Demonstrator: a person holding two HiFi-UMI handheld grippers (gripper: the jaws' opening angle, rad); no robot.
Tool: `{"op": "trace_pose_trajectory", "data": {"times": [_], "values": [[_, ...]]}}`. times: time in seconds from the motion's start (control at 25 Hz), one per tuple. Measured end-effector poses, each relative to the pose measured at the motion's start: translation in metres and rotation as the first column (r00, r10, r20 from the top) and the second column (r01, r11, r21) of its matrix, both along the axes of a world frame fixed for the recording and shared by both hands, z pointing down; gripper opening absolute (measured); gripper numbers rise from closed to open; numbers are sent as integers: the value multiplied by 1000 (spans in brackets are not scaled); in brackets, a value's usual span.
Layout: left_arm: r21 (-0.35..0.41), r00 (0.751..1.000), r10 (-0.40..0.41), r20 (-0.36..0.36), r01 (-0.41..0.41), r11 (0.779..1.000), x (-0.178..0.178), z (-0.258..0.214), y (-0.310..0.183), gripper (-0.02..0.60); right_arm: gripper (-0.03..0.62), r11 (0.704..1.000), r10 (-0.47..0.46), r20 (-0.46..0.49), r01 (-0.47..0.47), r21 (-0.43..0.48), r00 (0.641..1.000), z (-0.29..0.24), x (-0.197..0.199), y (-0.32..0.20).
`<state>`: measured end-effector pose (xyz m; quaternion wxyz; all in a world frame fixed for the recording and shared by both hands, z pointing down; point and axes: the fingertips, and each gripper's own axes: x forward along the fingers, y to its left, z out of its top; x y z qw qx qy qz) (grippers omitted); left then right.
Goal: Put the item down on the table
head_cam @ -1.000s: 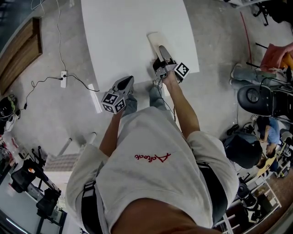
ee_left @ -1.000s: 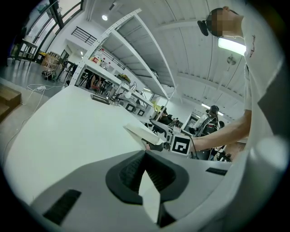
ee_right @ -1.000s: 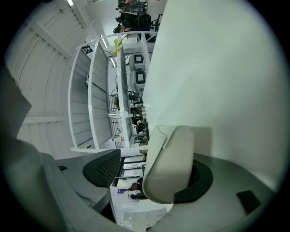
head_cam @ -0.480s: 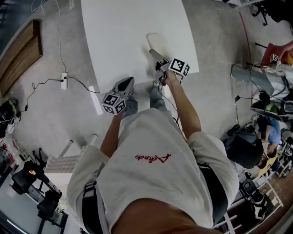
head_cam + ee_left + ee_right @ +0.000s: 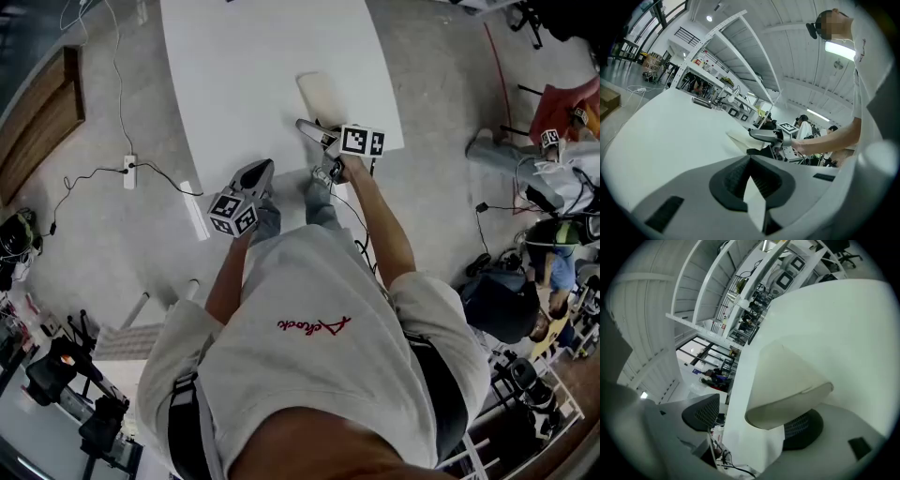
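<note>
The item [image 5: 319, 97] is a flat cream piece with a rounded end, lying on the white table [image 5: 253, 56] near its front right corner. My right gripper [image 5: 315, 148] is turned on its side just behind it at the table's edge, jaws wide open. In the right gripper view the item [image 5: 787, 380] lies on the table with its near end against one dark pad [image 5: 804, 427]; the other pad [image 5: 701, 411] stands well clear. My left gripper [image 5: 253, 174] hangs shut and empty over the floor in front of the table. Its own view shows the right gripper [image 5: 774, 138] beside the item [image 5: 739, 139].
The table's front edge runs just under both grippers. A power strip [image 5: 129, 161] with cables lies on the floor at the left, beside a wooden board [image 5: 42, 112]. Chairs, equipment and a person [image 5: 553, 272] crowd the right side.
My right gripper's jaws have spread apart and let the item go. The gripper has rolled onto its side and drawn back toward the table's edge. The left gripper has stayed put.
</note>
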<state>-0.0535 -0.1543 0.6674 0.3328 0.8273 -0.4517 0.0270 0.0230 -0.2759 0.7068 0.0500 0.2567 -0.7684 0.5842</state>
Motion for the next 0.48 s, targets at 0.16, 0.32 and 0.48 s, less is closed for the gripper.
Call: {"op": "trace_pose_trajectory", "data": {"times": [0.16, 0.32, 0.48], "values": [[7, 1000, 11, -7, -11, 1000, 7, -3, -1, 15, 403, 992, -80, -118, 90, 86, 990, 2, -1, 7], [17, 1000, 17, -9, -17, 1000, 11, -8, 0, 15, 393, 976, -130, -230, 165, 140, 965, 4, 3, 14], [11, 1000, 17, -8, -17, 1000, 9, -4, 0, 15, 320, 940, -171, -409, 273, 205, 896, 17, 7, 19]]}}
